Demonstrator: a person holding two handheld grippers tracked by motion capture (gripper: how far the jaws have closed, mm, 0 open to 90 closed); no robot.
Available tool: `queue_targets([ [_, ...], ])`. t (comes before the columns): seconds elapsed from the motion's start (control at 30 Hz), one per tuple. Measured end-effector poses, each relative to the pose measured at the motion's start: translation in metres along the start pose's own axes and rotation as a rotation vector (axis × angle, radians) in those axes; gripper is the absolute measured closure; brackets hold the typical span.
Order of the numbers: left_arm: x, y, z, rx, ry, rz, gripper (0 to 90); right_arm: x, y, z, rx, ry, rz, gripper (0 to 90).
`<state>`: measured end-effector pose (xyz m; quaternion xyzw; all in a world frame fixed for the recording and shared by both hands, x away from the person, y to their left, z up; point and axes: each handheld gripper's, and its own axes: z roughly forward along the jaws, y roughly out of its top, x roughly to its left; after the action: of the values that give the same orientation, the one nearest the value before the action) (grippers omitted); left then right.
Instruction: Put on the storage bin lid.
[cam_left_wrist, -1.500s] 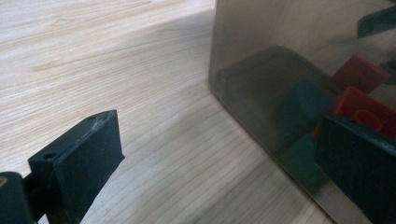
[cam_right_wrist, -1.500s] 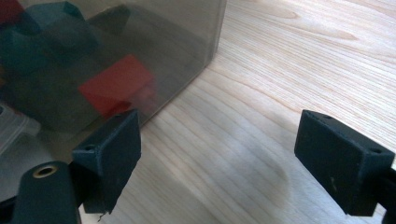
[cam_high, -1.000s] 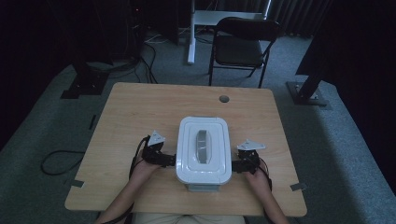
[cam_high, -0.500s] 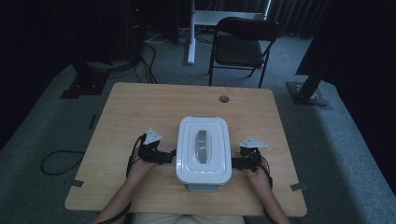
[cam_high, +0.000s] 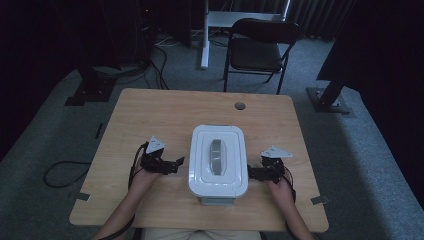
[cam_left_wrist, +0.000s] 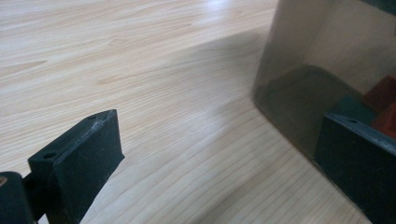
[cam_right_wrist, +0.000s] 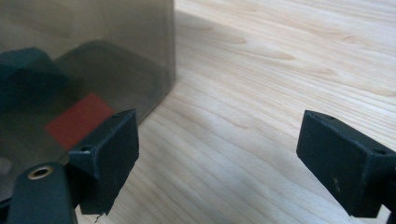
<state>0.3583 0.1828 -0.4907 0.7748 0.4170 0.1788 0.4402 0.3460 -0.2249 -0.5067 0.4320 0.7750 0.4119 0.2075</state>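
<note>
- Fingers spread wide on both sides, nothing pinched: left gripper (cam_high: 176, 163) and right gripper (cam_high: 251, 173) flank the storage box (cam_high: 218, 161), jaws pointed inward at its side walls.
- Box sits at the near middle of the table (cam_high: 150, 115), white lid (cam_high: 200, 150) on, grey handle (cam_high: 217, 156) recessed in the lid top.
- Left gripper view: translucent box wall (cam_left_wrist: 303, 70) just beside the right-hand finger (cam_left_wrist: 359, 163), the other finger (cam_left_wrist: 79, 158) over bare wood. Contact with the wall hard to call; looks close, maybe touching.
- Right gripper view: box corner (cam_right_wrist: 159, 60) just beside the left-hand finger (cam_right_wrist: 112, 149), the other finger (cam_right_wrist: 345, 163) well out over bare table. Red and dark shapes visible through the wall, contents not identifiable.
- Likely step: getting a two-sided hold on the box, to lift or shift it, or to free the lid. Cannot tell which.
- Do it well:
  - Keep both grippers level and at matching height along the box sides, else the box yaws on lift.
  - Go for the lid rim or a ledge under it; smooth walls give little to pinch.
  - Close both sides together, evenly; one-sided push slides the box across the wood.
  - Check lid seating before lifting; loose lid plus rim grip risks dropping the tub.
  - Keep trailing cables clear of the box base.
</note>
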Motion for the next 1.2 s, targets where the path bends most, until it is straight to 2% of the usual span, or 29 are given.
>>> queue_targets([
  [0.1, 0.002, -0.001, -0.001, -0.002, 0.004, -0.004, 2.0, -0.003, -0.001, -0.002, -0.009, -0.006, 0.010, 12.7],
  [0.37, 0.019, -0.009, -0.016, -0.010, 0.048, -0.036, 2.0, -0.012, -0.006, -0.009, -0.011, -0.044, 0.026, 12.7],
  [0.7, 0.030, -0.013, -0.029, -0.015, 0.087, -0.047, 2.0, -0.022, -0.013, -0.020, -0.020, -0.076, 0.059, 12.7],
  [0.73, 0.035, -0.016, -0.035, -0.017, 0.106, -0.054, 2.0, -0.026, -0.017, -0.024, -0.020, -0.088, 0.068, 12.7],
  [0.77, 0.035, -0.016, -0.035, -0.017, 0.106, -0.054, 2.0, -0.028, -0.019, -0.025, -0.021, -0.095, 0.070, 12.7],
  [0.83, 0.040, -0.020, -0.040, -0.018, 0.131, -0.058, 2.0, -0.031, -0.022, -0.028, -0.017, -0.108, 0.079, 12.7],
  [1.07, 0.052, -0.029, -0.049, -0.010, 0.163, -0.092, 2.0, -0.041, -0.029, -0.036, -0.013, -0.152, 0.093, 12.6],
  [1.2, 0.059, -0.035, -0.058, 0.002, 0.207, -0.112, 2.0, -0.049, -0.033, -0.045, -0.029, -0.180, 0.130, 12.5],
])
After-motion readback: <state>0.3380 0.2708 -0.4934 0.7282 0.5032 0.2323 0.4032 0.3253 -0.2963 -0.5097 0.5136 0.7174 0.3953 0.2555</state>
